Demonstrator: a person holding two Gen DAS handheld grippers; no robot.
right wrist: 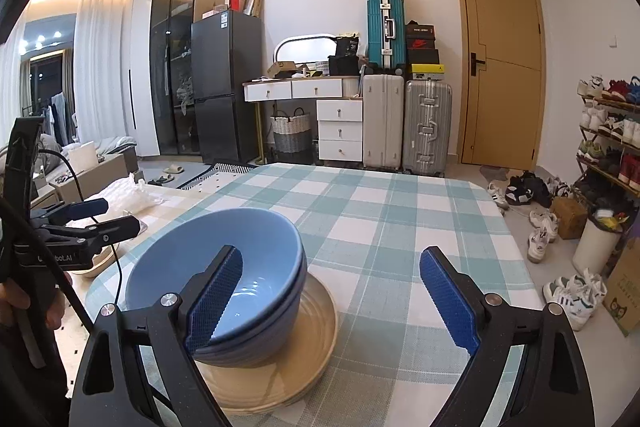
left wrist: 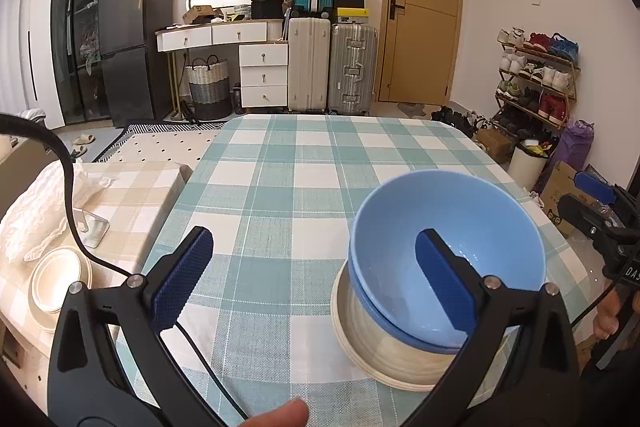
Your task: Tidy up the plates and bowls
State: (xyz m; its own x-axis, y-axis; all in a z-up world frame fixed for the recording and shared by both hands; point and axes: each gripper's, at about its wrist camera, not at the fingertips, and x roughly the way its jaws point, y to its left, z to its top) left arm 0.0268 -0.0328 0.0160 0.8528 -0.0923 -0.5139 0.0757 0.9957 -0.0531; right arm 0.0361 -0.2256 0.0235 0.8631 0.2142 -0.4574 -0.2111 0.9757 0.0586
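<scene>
Nested light-blue bowls (left wrist: 460, 211) (right wrist: 260, 239) sit on a stack of cream plates (left wrist: 372, 339) (right wrist: 316, 319) on the checked table (left wrist: 280, 167) (right wrist: 380, 207). My left gripper (left wrist: 316, 275) is open, with its right finger in front of the top bowl's hollow and its left finger over bare cloth. My right gripper (right wrist: 332, 299) is open too; its left finger overlaps the bowls and its right finger hangs over the cloth. No pad presses on anything. Each gripper shows at the edge of the other's view: the right gripper (left wrist: 600, 203) and the left gripper (right wrist: 80, 223).
A lower side table (left wrist: 136, 195) to the left carries stacked cream bowls (left wrist: 56, 279), white plastic wrap (left wrist: 36, 203) and a small metal stand (left wrist: 92, 225). A black cable (left wrist: 72, 211) trails across it. Suitcases, drawers, a fridge and a shoe rack stand beyond the table's far edge.
</scene>
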